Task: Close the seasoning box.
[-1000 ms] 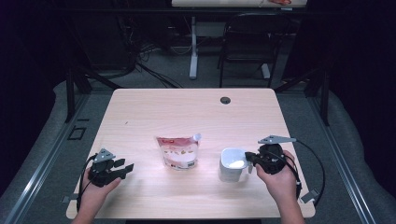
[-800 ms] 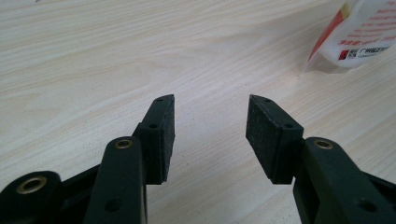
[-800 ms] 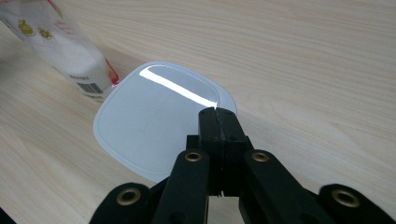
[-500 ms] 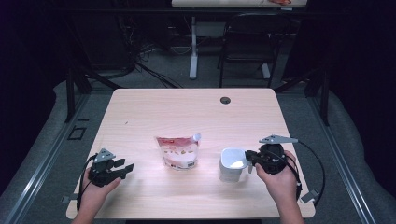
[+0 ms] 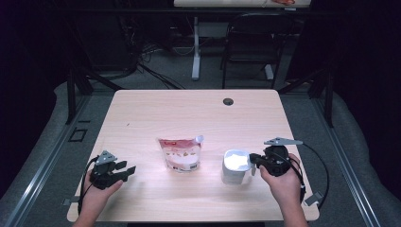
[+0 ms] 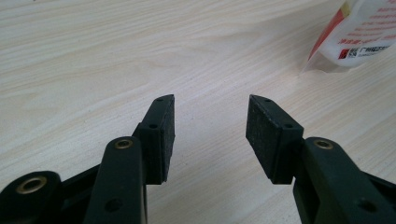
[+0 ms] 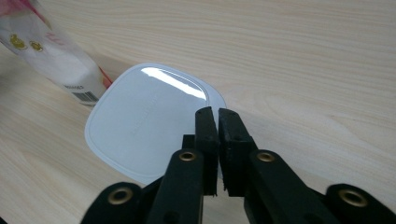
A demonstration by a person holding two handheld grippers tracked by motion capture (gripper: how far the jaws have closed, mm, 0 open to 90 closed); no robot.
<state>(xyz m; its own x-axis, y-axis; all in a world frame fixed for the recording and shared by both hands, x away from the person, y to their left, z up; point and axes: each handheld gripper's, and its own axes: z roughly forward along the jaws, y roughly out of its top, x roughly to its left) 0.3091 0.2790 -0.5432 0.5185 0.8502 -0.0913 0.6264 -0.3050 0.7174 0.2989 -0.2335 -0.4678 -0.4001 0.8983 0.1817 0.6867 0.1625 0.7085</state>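
Note:
A red-and-white spouted pouch (image 5: 180, 153) lies flat at the middle front of the table; its corner shows in the left gripper view (image 6: 359, 37) and its end in the right gripper view (image 7: 51, 60). To its right stands a white square tub (image 5: 235, 165) with a glossy lid (image 7: 144, 116). My right gripper (image 5: 253, 158) is at the tub's right edge, over the lid. Its jaws (image 7: 215, 112) have just been closing and are shut, with nothing between them. My left gripper (image 5: 128, 169) rests near the front left, well left of the pouch, open (image 6: 210, 105) over bare wood.
The light wooden table (image 5: 189, 113) has a dark cable hole (image 5: 228, 101) near its far edge. Behind the table are a black chair (image 5: 250, 42), a desk leg and cables on the floor. Metal rails run along both sides.

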